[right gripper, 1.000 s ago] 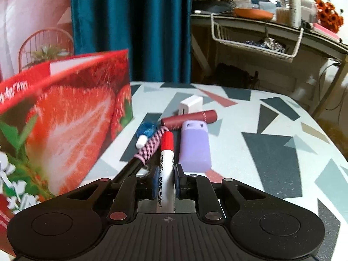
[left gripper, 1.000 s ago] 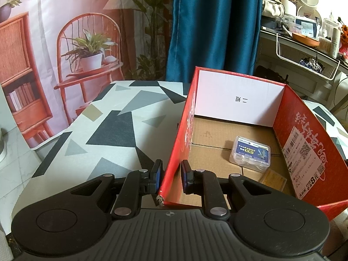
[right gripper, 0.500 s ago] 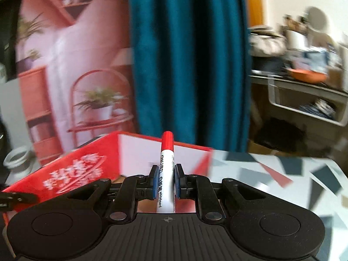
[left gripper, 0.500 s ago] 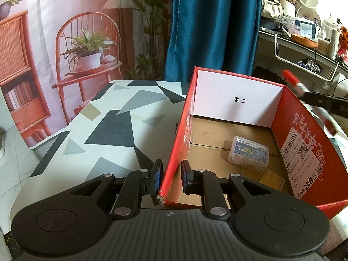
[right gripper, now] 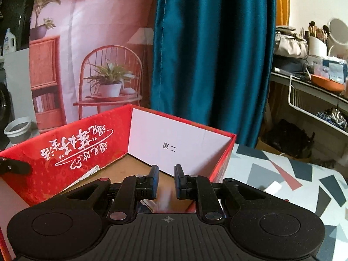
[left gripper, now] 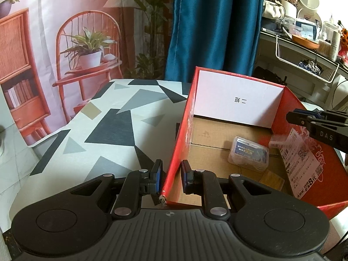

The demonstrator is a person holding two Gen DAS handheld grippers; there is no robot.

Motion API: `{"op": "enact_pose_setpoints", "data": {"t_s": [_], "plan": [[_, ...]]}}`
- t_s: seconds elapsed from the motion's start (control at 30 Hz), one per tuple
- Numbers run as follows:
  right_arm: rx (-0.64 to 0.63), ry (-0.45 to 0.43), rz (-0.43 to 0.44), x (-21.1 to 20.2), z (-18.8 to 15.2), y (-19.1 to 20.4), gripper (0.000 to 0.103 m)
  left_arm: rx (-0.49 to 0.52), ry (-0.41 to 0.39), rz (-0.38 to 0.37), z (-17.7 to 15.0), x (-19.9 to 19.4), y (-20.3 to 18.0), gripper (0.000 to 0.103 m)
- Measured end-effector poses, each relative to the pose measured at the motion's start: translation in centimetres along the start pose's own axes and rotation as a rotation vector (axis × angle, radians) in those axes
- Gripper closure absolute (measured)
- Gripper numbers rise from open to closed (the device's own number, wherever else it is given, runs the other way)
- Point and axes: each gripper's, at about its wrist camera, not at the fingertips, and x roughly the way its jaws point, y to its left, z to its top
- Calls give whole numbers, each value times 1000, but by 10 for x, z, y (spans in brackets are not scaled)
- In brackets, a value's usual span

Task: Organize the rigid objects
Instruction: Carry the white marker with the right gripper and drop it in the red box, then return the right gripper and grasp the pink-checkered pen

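Left gripper (left gripper: 170, 179) is clamped on the red box (left gripper: 184, 130), on its left wall at the near corner, bracing it. Keep that grip and don't pull; the cardboard wall flexes.

Right gripper (right gripper: 166, 182) hangs over the box's right wall, pointing in and down. Its jaws have just been opening and now stand apart with nothing pressed between the pads. The marker (left gripper: 278, 140) is a pale blur inside the box, against the right wall, just beyond the clear plastic case (left gripper: 248, 153) on the box floor. It looks mid-drop; I can't tell if it has landed.

To finish the release:
- hold the jaws apart until the marker settles
- lift straight up clear of the box's right wall before swinging out
- don't clip the rim
- then go for the next item outside the box
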Motion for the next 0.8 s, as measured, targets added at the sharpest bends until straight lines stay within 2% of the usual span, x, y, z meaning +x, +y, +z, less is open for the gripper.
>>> {"op": "enact_pose_setpoints", "data": {"t_s": [0.03, 0.23, 0.43, 0.67, 0.8], "plan": [[0, -6, -2, -2, -1, 0, 81, 1, -1, 1, 0, 0, 0, 83], [53, -98, -42, -24, -7, -16, 78, -1, -1, -1, 0, -1, 0, 83], [158, -165, -153, -47, -16, -56, 77, -1, -1, -1, 0, 0, 0, 83], [277, -78, -256, -40, -56, -97, 76, -1, -2, 2, 0, 0, 0, 83], [289, 6, -228, -20, -76, -96, 76, 3, -3, 7, 0, -1, 0, 83]]}}
